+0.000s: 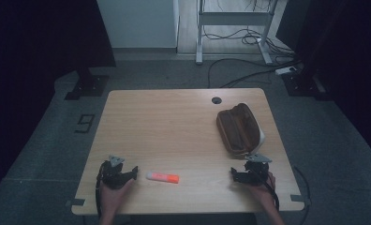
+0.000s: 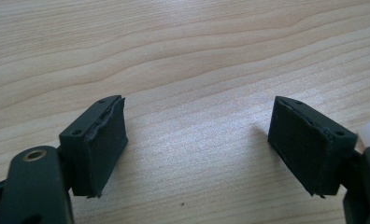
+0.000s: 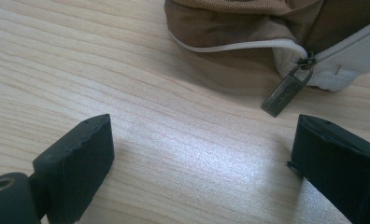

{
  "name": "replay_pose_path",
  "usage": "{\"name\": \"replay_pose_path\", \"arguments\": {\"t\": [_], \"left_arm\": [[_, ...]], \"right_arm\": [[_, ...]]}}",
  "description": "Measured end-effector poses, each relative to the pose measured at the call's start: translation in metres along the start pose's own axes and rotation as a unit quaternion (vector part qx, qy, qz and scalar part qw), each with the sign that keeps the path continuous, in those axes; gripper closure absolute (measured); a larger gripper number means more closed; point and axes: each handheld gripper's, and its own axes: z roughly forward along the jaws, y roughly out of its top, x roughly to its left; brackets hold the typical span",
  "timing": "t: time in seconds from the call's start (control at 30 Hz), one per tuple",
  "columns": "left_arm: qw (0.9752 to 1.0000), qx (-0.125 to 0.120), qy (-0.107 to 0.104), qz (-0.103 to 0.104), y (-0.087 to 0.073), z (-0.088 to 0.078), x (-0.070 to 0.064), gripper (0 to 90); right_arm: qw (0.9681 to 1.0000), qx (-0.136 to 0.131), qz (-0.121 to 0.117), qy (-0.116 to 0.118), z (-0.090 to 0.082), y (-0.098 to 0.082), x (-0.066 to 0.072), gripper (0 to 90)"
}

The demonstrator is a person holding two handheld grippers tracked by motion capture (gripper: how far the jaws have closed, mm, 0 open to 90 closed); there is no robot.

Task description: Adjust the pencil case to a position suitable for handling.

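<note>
The left hand-held gripper [image 1: 133,172] rests near the front left corner of the bench [image 1: 174,122], its jaws spread wide with nothing between them but bare wood; just beside its jaws lies a white-and-orange marker [image 1: 162,176], lengthwise along the front edge. The right hand-held gripper [image 1: 234,174] sits near the front right corner, equally wide open and empty, pointing toward a brown pouch [image 1: 238,129] that lies just beyond it. In the right gripper view the pouch's zipper pull [image 3: 286,91] hangs down onto the wood between the jaws and the fabric, next to a white end panel. The marker looks light, stiff and smooth, so it could roll or slip; gripping across its middle seems safest. The pouch looks soft and floppy, likely to sag when lifted, so a pinch on a fold of fabric or the metal pull would probably hold better.
</note>
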Motion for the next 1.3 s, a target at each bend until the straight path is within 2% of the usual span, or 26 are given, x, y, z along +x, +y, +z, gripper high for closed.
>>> {"name": "replay_pose_path", "arguments": {"t": [0.5, 0.7, 0.97, 1.13, 1.3], "left_arm": [[1.0, 0.0, 0.0, 0.0, 0.0, 0.0, 0.0, 19.3], [1.0, 0.0, 0.0, 0.0, 0.0, 0.0, 0.0, 19.3], [1.0, 0.0, 0.0, 0.0, 0.0, 0.0, 0.0, 19.3], [1.0, 0.0, 0.0, 0.0, 0.0, 0.0, 0.0, 19.3], [1.0, 0.0, 0.0, 0.0, 0.0, 0.0, 0.0, 19.3]], "right_arm": [[1.0, -0.001, 0.006, -0.006, 0.001, 0.001, 0.001, 7.2], [1.0, -0.006, 0.0, -0.001, 0.0, 0.001, 0.002, 10.9], [0.9999, -0.009, 0.006, -0.006, -0.001, 0.001, 0.002, 14.0], [1.0, 0.001, 0.004, -0.001, -0.004, 0.001, -0.004, 17.0], [0.9998, -0.011, 0.013, 0.002, -0.014, 0.003, -0.012, 17.9]]}}
